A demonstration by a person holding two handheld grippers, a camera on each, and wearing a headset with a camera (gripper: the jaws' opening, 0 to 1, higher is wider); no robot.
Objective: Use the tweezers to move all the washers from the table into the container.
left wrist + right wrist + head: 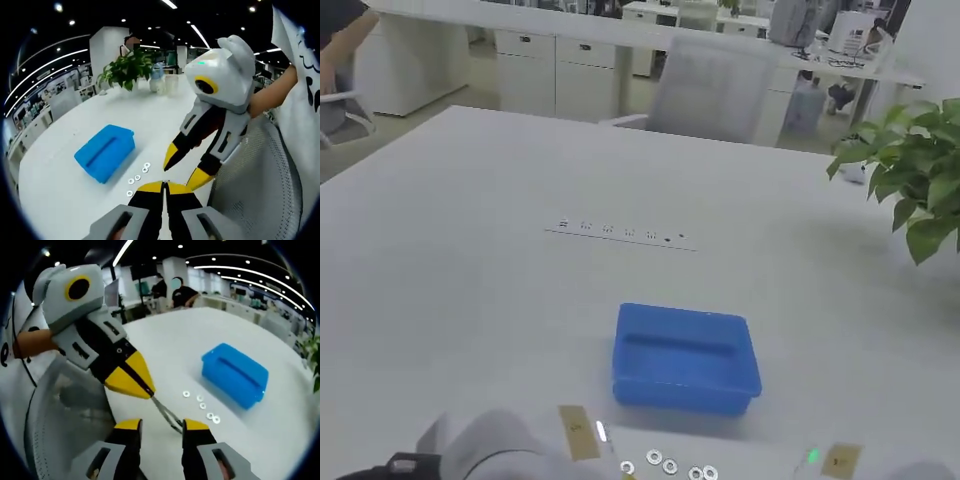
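Right gripper view: left gripper (149, 392) clamps tweezers (166, 413) near washers (202, 405); right gripper (161, 424) gapes empty.

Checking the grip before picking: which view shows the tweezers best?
Right gripper view: the tweezers stick out clearly from the shut left tongs. The left gripper view shows barely their tip past its own tongs; the head view, at most a glint.

the head camera looks forward and down from the near edge of the counter (470, 250), the two tool cameras sit low and close there facing one another, the right one catching the left tool (150, 392), the left one the right tool (179, 175), and all three share the blue container (685, 358) and washers (668, 466).
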